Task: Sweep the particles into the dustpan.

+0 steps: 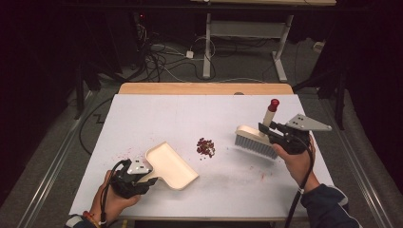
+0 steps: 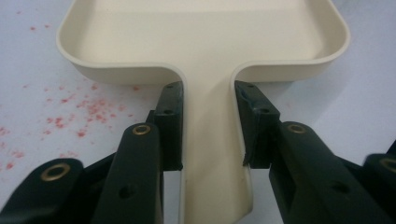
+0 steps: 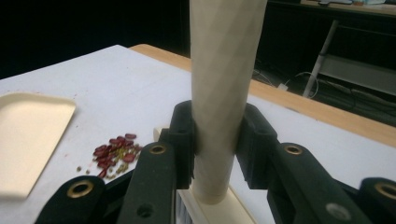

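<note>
The dustpan (image 1: 171,165) is lain flat on the white surface (image 1: 142,118), its tray bare, its handle clamped by the left tongs (image 2: 208,123). The brush (image 1: 256,140) is gripped by its handle in the right tongs (image 3: 217,140). A pile of beans (image 1: 206,146) is seen between them.

Black two-jaw left gripper (image 1: 151,176): brass-ringed screw holes, grey triangular plate, black cable. Right gripper (image 1: 263,131) matched. Dark blue sleeve (image 1: 328,204); red-orange beaded wristband (image 1: 90,218).

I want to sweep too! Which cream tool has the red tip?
The brush in the right gripper: its handle ends in a red cap. The dustpan is plain cream.
</note>
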Tool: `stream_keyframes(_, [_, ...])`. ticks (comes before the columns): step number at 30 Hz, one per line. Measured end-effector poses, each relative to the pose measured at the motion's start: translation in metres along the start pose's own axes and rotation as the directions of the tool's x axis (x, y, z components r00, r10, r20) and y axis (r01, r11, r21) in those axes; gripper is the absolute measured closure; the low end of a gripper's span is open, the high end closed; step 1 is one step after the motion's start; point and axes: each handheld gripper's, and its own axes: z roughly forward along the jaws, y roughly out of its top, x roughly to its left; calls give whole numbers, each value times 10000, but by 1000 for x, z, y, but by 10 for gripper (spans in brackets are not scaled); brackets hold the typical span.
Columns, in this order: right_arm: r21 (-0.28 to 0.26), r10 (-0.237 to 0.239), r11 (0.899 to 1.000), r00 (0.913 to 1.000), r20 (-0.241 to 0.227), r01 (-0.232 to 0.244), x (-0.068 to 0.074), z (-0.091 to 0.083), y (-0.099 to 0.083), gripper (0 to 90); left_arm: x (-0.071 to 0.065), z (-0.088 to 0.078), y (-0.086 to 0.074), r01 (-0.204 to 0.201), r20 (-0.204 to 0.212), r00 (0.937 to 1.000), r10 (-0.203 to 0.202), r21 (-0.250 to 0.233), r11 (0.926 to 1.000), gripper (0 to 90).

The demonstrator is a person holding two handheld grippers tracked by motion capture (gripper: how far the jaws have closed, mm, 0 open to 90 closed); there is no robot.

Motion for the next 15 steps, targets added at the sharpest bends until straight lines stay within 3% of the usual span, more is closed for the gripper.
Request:
stream_keyframes(8, [-53, -33, 10000, 10000, 56, 33, 4, 56, 22, 703, -5, 8, 5, -18, 128, 9999, 17, 74, 10000, 641])
stream_keyframes(12, [-118, 456, 9988, 9969, -635, -465, 12, 82, 27, 703, -6, 11, 6, 39, 203, 9998, -40, 50, 10000, 640])
stream_keyframes(15, [-78, 218, 9997, 9976, -658, -223, 25, 97, 28, 703, -6, 15, 6, 61, 210, 9998, -62, 80, 9999, 641])
